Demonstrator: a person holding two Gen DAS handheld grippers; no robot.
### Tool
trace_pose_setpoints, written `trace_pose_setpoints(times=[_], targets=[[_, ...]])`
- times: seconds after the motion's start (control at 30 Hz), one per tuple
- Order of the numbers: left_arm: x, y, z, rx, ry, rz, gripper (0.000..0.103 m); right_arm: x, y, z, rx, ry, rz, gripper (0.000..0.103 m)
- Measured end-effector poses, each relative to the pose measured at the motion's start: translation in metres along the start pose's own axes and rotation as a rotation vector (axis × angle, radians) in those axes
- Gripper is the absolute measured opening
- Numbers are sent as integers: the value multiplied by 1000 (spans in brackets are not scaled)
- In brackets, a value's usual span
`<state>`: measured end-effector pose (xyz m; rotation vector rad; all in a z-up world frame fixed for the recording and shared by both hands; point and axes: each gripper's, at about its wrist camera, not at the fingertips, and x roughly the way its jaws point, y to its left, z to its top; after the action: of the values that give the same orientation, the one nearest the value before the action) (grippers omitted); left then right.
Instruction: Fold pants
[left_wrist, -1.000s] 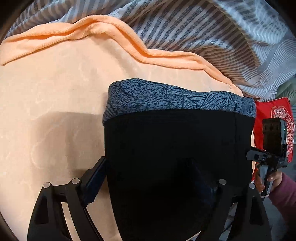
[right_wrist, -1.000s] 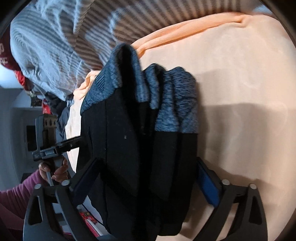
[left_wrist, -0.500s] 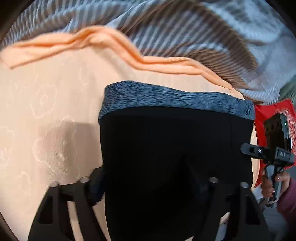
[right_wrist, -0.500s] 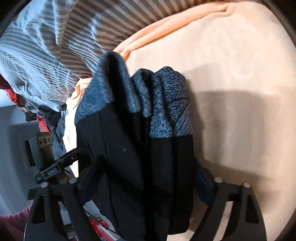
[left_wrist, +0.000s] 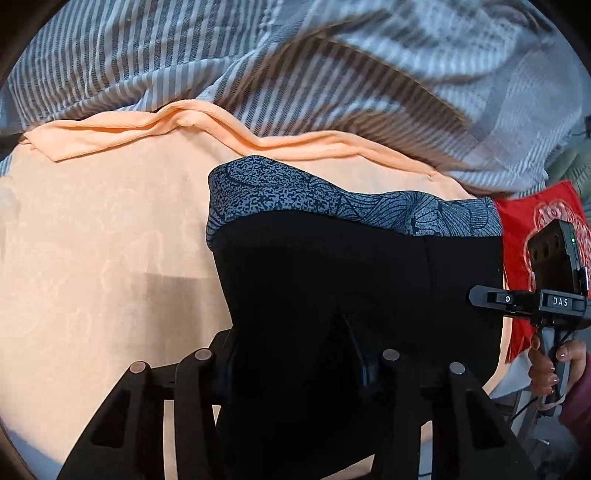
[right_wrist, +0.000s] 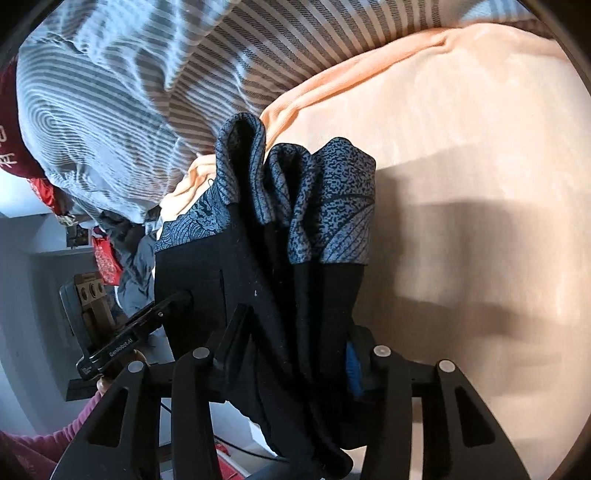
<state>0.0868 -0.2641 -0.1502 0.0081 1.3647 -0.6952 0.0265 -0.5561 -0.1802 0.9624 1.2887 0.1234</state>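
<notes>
Black pants (left_wrist: 351, 288) with a grey-blue patterned waistband (left_wrist: 332, 199) hang stretched between both grippers above a peach blanket (left_wrist: 92, 229). My left gripper (left_wrist: 299, 362) is shut on the black cloth, which drapes over its fingers. In the right wrist view the pants (right_wrist: 266, 295) hang bunched in folds, waistband (right_wrist: 325, 206) on top, and my right gripper (right_wrist: 291, 354) is shut on them. The right gripper (left_wrist: 532, 299) also shows at the far right of the left wrist view; the left gripper (right_wrist: 125, 339) shows at the left of the right wrist view.
A grey-and-white striped duvet (left_wrist: 295, 74) is heaped behind the peach blanket's rolled edge (left_wrist: 177, 125). A red patterned cushion (left_wrist: 535, 229) lies at the bed's right side. In the right wrist view the striped duvet (right_wrist: 129, 110) and a grey floor (right_wrist: 33, 314) are at left.
Both grippers have carried the pants a little forward and lower over the peach blanket. The waistband has shifted slightly right in the left view. Both grips are unchanged.
</notes>
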Motion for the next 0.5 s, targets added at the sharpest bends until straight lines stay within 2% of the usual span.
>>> trace_pose_setpoints(times=[0.17,0.37,0.43,0.5], targets=[[-7,-17,-29,-12,14,24,48,-15,-12,-28,5,16,13,48],[19,-27,-59,-31,39,100,49,-7,-45,-52,44,56,-2,48],[28,-27,-64,-40,29,139,56,-4,-51,-56,35,58,-10,50],[27,-25,-65,-45,-5,172,67,-5,-57,-57,42,41,-14,57]])
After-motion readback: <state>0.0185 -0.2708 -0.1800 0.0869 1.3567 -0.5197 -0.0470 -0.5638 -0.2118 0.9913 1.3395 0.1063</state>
